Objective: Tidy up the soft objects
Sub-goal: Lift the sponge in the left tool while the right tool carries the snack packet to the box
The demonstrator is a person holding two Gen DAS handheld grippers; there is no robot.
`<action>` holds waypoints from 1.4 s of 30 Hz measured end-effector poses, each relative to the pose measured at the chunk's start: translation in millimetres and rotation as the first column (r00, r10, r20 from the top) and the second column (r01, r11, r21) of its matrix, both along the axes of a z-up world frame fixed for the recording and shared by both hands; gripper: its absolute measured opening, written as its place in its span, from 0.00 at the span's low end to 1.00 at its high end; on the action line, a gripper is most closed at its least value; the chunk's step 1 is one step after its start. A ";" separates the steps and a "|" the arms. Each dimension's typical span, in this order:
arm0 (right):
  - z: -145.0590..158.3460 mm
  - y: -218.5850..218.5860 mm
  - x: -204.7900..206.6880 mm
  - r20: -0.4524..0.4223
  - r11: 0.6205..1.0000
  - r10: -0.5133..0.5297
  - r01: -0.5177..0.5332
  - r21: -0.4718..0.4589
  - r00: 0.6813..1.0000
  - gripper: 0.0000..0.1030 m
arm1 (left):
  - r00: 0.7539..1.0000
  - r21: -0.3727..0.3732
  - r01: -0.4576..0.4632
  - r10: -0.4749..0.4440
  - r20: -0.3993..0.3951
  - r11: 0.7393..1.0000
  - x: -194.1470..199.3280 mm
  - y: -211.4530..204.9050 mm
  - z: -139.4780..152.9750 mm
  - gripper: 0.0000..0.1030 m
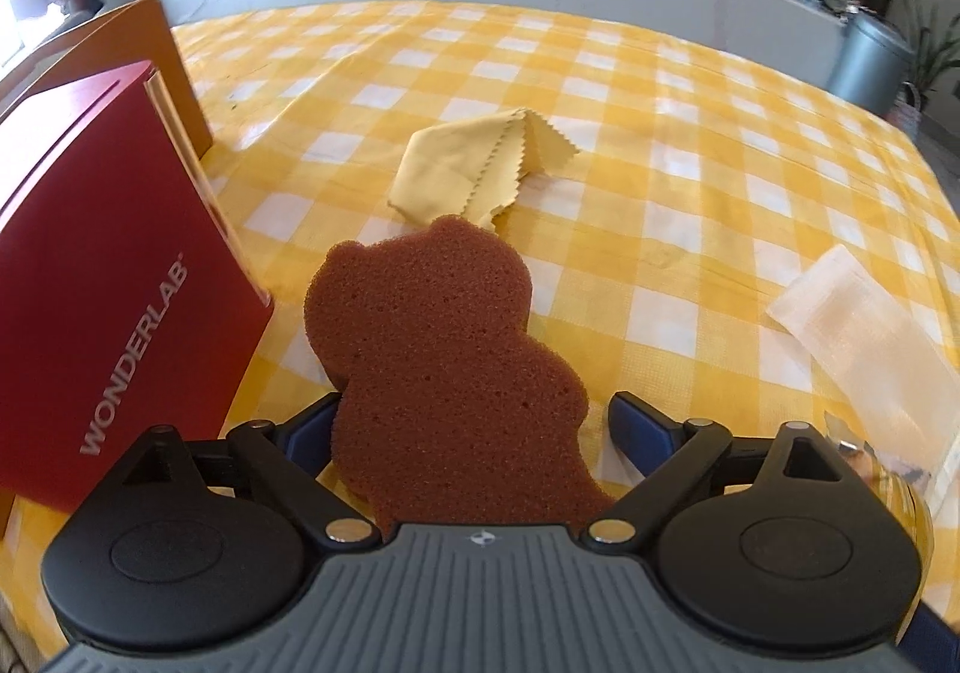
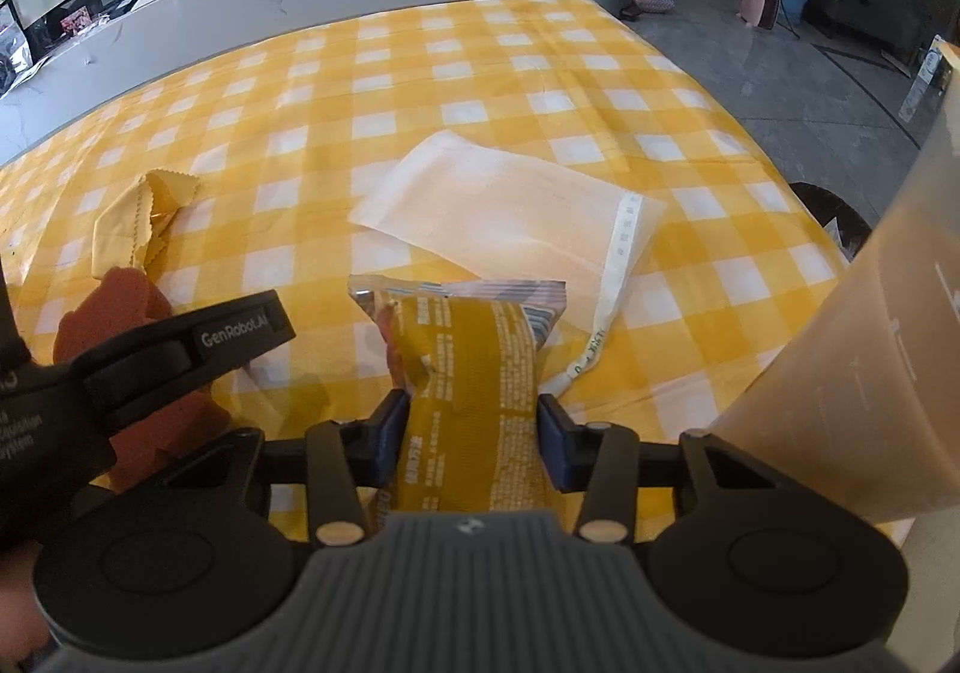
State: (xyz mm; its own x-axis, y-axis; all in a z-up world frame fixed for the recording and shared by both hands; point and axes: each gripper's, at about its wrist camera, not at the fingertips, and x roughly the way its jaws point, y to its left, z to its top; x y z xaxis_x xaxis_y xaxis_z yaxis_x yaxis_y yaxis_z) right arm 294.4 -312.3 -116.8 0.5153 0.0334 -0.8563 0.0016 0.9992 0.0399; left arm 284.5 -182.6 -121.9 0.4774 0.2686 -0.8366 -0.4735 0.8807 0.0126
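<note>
Sponge [image 1: 438,349]: brown, porous, bear-shaped, lying flat.

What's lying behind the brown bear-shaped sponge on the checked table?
Behind the brown bear-shaped sponge lies a folded pale yellow cloth; the sponge hides the cloth's near corner.

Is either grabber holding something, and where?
The right gripper squeezes the yellow snack packet around its middle. The left gripper is open around the brown sponge, not holding it.
</note>
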 end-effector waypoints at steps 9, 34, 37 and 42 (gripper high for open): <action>9.5 -12.5 -5.1 0.049 0.997 -0.054 0.051 0.050 0.997 0.38 | 0.984 0.057 0.165 -0.168 0.055 0.985 -15.7 -4.6 1.5 0.81; 75.8 -22.9 -41.9 0.266 0.957 -0.101 0.021 0.289 0.959 0.37 | 0.855 0.108 0.376 -0.389 0.343 0.920 -90.3 11.0 93.9 0.81; 83.4 -20.0 -45.3 0.293 0.947 -0.093 -0.006 0.320 0.952 0.37 | 0.836 0.114 0.386 -0.399 0.376 0.916 -103.2 20.8 109.9 0.81; 94.1 -11.2 -51.6 0.330 0.926 -0.083 -0.050 0.375 0.940 0.37 | 0.817 0.144 0.378 -0.402 0.413 0.915 -114.5 38.6 126.4 0.81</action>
State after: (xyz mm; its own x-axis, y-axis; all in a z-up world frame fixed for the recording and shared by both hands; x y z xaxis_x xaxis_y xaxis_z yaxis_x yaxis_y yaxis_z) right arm 242.8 -323.5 -22.7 0.7711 0.3043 -0.5593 -0.0616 0.9099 0.4102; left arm 170.0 -144.0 4.5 0.8562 0.0218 -0.5162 -0.0598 0.9966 -0.0571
